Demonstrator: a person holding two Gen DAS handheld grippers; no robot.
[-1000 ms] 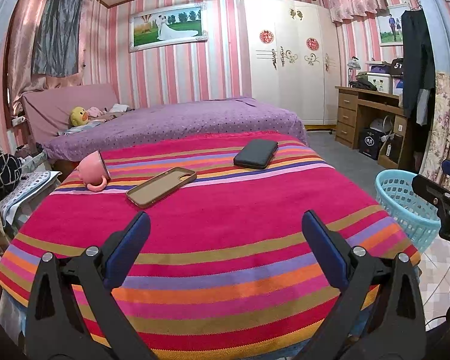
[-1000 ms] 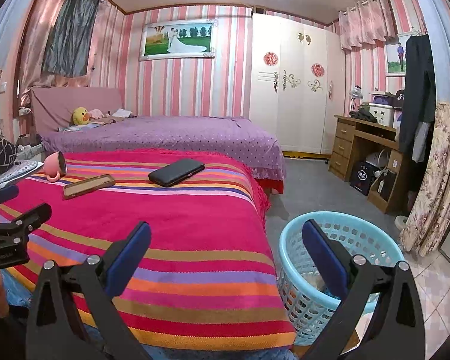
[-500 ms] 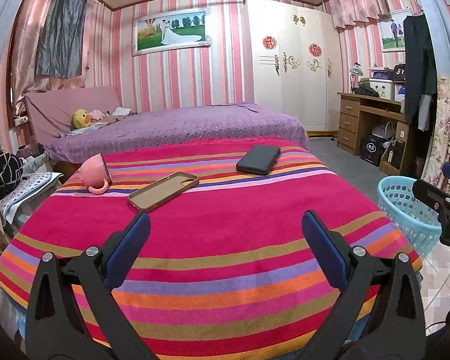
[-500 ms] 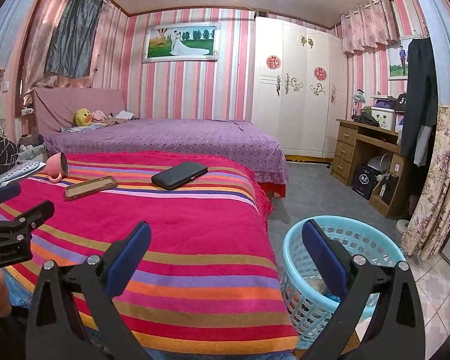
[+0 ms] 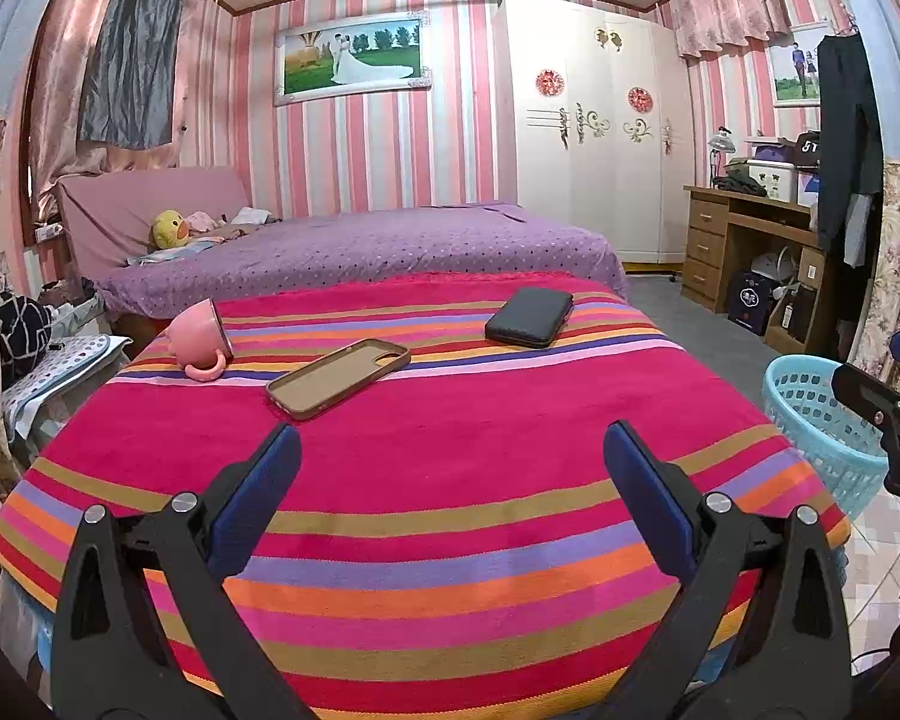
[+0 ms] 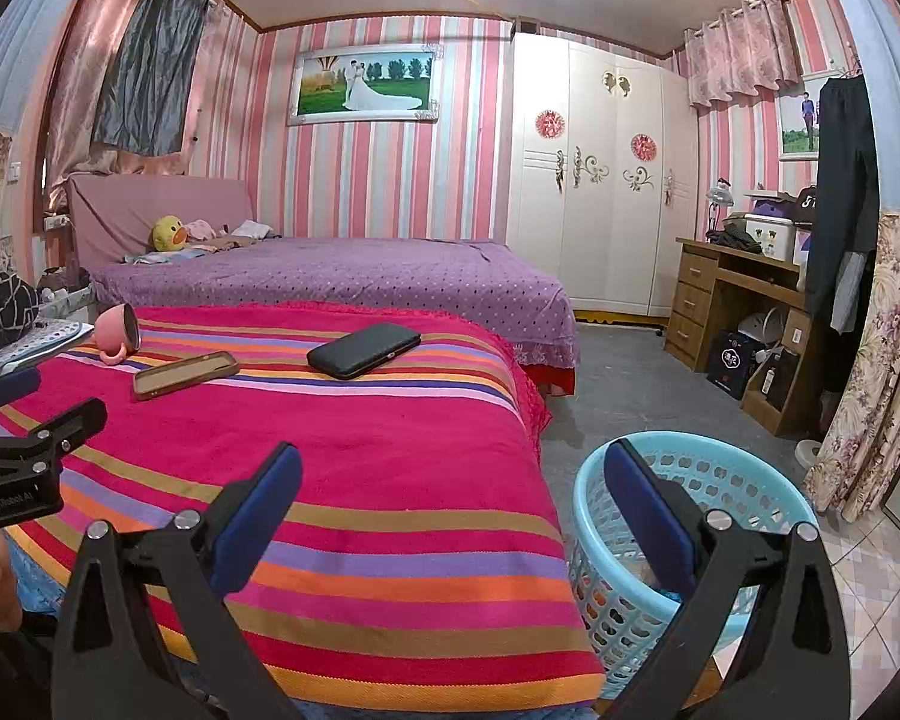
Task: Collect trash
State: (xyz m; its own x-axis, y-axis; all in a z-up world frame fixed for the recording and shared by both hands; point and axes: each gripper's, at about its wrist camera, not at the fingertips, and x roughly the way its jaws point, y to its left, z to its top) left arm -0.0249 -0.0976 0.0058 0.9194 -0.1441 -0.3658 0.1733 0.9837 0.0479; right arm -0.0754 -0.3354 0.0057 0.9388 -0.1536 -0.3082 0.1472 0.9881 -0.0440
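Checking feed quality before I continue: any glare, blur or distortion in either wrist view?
Left wrist: sharp, strong fisheye bending the striped blanket edges, dark vignette corners. Right wrist: ceiling light blown out at top, basket and phone case still crisp.

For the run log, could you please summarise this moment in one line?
left tongs: open, empty | right tongs: open, empty | basket: on floor beside striped table

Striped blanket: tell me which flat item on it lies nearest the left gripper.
The tan phone case, lying open side up; the black wallet lies farther back, to the right.
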